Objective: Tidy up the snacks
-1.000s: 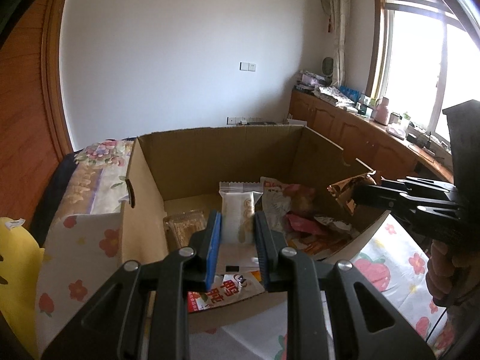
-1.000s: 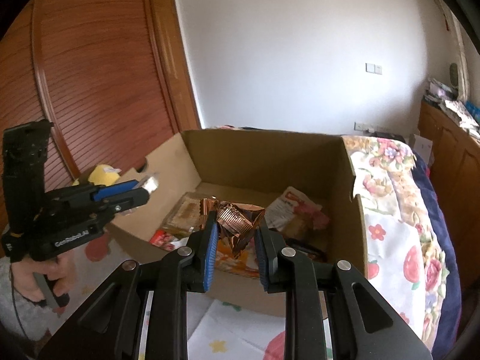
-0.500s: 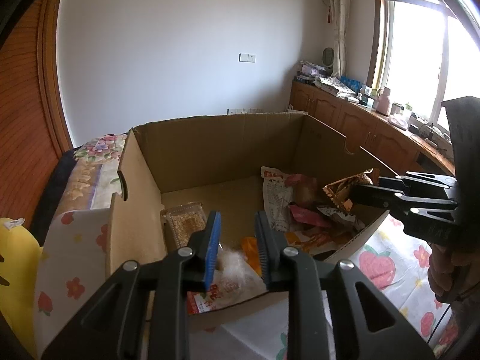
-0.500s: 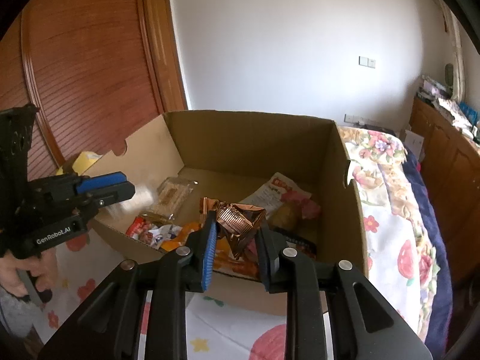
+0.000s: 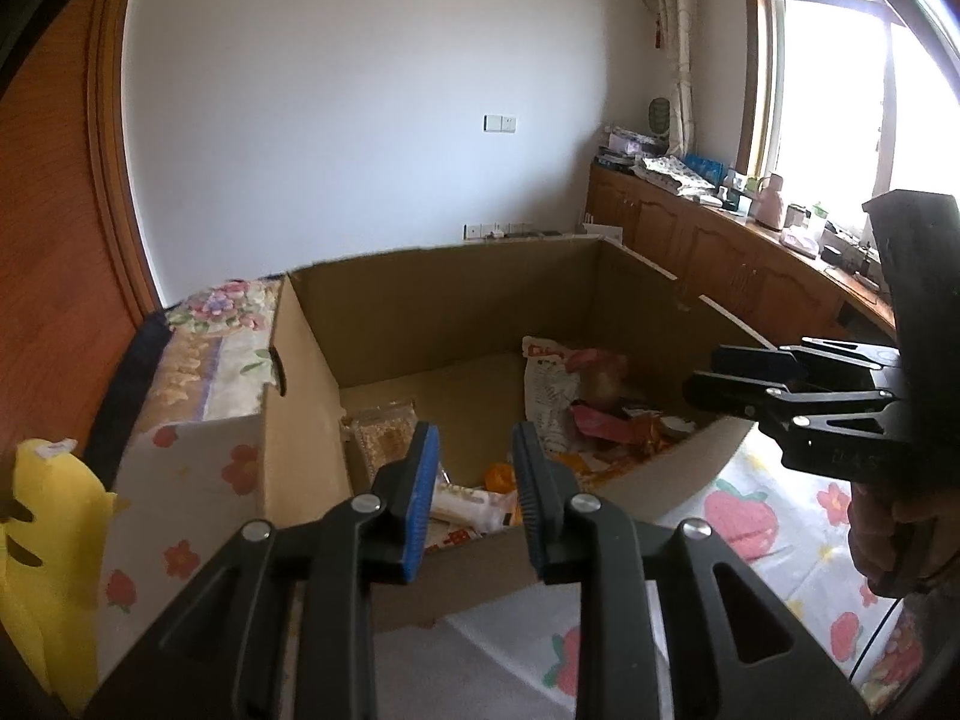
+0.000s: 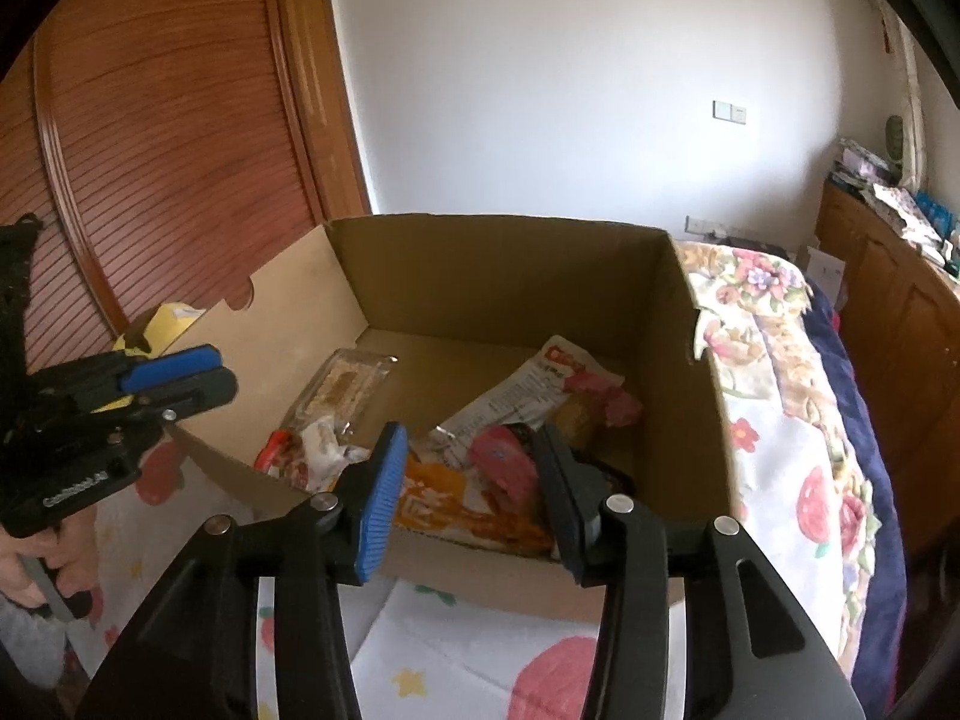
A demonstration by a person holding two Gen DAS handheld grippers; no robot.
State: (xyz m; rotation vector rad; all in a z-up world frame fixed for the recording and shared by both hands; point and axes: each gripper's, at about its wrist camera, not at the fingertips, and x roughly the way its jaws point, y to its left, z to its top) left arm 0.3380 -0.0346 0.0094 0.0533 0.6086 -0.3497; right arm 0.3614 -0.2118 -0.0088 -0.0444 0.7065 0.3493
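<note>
Both grippers hang over the near rim of the cardboard box (image 6: 522,276), which sits on a bed with a strawberry-print sheet (image 6: 558,678).

Right gripper (image 6: 465,483): fingers spreading at this moment, nothing between them. Directly below lie an orange packet (image 6: 444,501) and a pink packet (image 6: 501,462), on the box floor near the front right.

Left gripper (image 5: 474,483): fingers a narrow gap apart, nothing pinched. Below them, against the near wall, a white-wrapped snack (image 5: 465,504).

Farther in: a clear pack of tan biscuits (image 6: 348,387) at the left, a white printed bag (image 6: 528,384) at the right. The far half of the floor is bare cardboard.

Judgement: this reads as the release step, snacks dropped into the box. To do it well, let the right fingers part fully before lifting, then rise straight up so neither pad drags a wrapper. Keep both grippers clear of the near rim; the thin flap would tip if knocked. Later drops belong farther back, where room remains, since the front is piling up.
</note>
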